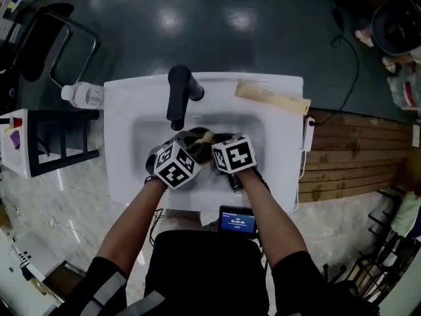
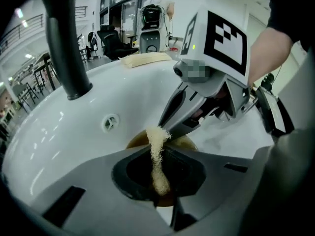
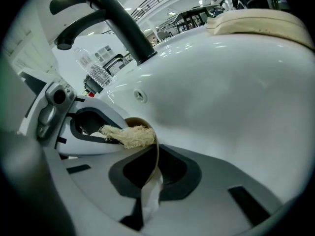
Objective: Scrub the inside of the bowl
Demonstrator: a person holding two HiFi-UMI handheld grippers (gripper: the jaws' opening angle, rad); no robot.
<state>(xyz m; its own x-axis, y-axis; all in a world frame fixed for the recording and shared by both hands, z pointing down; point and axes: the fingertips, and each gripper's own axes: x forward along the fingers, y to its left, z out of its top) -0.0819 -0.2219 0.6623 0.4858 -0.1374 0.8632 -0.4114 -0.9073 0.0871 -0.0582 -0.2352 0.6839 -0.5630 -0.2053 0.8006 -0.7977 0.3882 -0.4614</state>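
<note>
A small brown bowl (image 1: 195, 151) sits low in the white sink basin (image 1: 131, 97) between my two grippers. In the right gripper view the bowl's thin rim (image 3: 157, 154) runs between the jaws of my right gripper (image 3: 152, 181), which is shut on it. My left gripper (image 2: 160, 186) is shut on a beige fibrous scrubber (image 2: 157, 161). The scrubber's far end reaches the bowl (image 2: 135, 140), close to the right gripper (image 2: 170, 124). From the right gripper view the scrubber (image 3: 130, 135) lies across the bowl's mouth, with the left gripper (image 3: 106, 132) behind it. In the head view the marker cubes hide most of the bowl.
A black faucet (image 1: 179, 94) arches over the basin's back. A beige flat piece (image 1: 273, 99) lies on the sink's back right rim. A plastic bottle (image 1: 82, 95) lies left of the sink, by a black and white stand (image 1: 39, 140). A small screen (image 1: 237, 221) sits at the front edge.
</note>
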